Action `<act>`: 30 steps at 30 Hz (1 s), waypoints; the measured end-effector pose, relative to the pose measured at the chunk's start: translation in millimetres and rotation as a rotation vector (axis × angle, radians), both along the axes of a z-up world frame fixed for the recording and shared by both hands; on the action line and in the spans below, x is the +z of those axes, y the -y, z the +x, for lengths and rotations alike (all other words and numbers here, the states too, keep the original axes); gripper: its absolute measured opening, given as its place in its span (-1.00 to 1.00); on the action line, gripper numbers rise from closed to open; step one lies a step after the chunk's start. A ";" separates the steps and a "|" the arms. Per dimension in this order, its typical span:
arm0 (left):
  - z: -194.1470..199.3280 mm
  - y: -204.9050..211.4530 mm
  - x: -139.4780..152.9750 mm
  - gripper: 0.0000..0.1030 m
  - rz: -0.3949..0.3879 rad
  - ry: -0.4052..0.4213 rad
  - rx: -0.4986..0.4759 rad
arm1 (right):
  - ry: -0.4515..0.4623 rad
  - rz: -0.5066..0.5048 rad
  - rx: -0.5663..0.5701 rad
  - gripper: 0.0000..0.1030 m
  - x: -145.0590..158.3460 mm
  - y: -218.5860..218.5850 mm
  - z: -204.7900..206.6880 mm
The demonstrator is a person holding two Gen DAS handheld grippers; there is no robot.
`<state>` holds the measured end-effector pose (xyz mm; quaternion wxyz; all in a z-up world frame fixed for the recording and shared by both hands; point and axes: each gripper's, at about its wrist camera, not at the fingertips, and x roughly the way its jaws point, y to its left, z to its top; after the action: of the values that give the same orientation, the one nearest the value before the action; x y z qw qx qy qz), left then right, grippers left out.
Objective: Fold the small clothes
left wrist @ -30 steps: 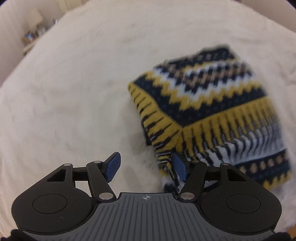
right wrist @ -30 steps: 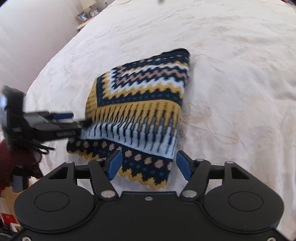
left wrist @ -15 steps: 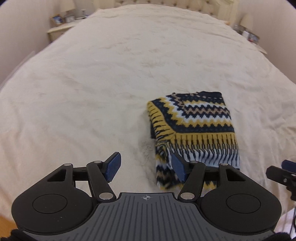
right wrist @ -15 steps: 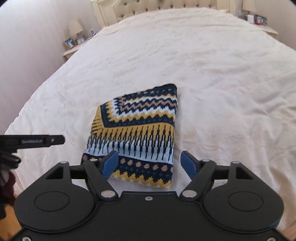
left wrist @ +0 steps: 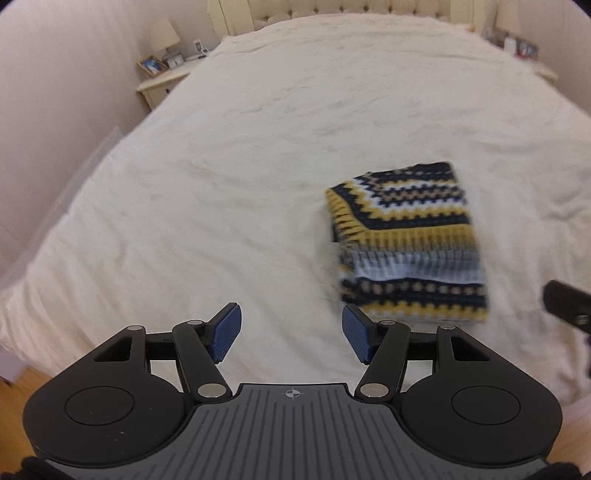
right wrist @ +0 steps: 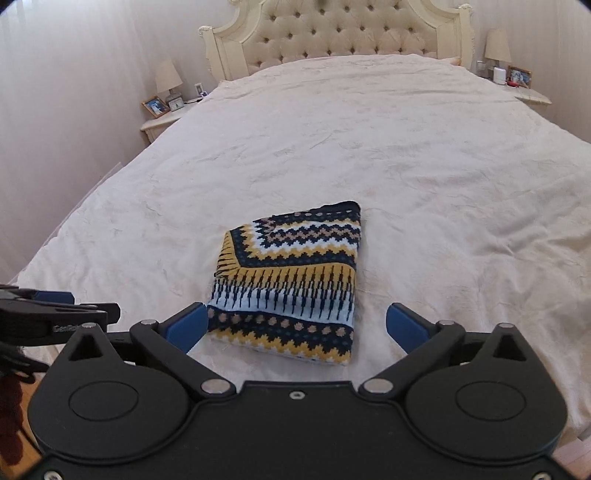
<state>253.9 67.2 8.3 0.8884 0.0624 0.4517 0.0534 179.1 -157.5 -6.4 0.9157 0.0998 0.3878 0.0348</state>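
folded zigzag-knit sweater (right wrist: 291,280), seemingly rectangular, on bedspread (right wrist: 406,155)

A wide bed under a cream, faintly patterned bedspread (right wrist: 369,147) fills the room. At its head stands a cream button-tufted headboard with a carved frame (right wrist: 340,33). A pale bedside table (right wrist: 162,122) on the left carries a shaded lamp (right wrist: 168,79) and a framed photo (right wrist: 155,106); another lamp (right wrist: 496,46) stands on the right. Pale striped walls (right wrist: 66,92) surround it, with wooden floor (left wrist: 14,387) below.
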 end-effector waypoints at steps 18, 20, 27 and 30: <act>-22.6 8.5 4.9 0.15 -0.106 0.001 -0.013 | -0.057 -0.028 -0.057 0.99 -0.3 2.8 -11.7; -23.3 11.3 4.7 0.15 -0.116 -0.003 -0.018 | -0.060 -0.027 -0.060 0.99 -0.5 3.6 -13.3; -24.5 18.1 3.4 0.15 -0.126 -0.016 -0.031 | -0.079 -0.028 -0.062 0.99 -2.3 6.5 -15.0; -24.0 19.9 1.9 0.15 -0.137 -0.027 -0.034 | -0.085 -0.026 -0.061 0.99 -2.9 6.6 -15.0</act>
<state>229.9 47.3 10.2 0.8851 0.0100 0.4653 0.0063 164.1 -164.1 -9.3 0.9002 0.1012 0.4235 -0.0023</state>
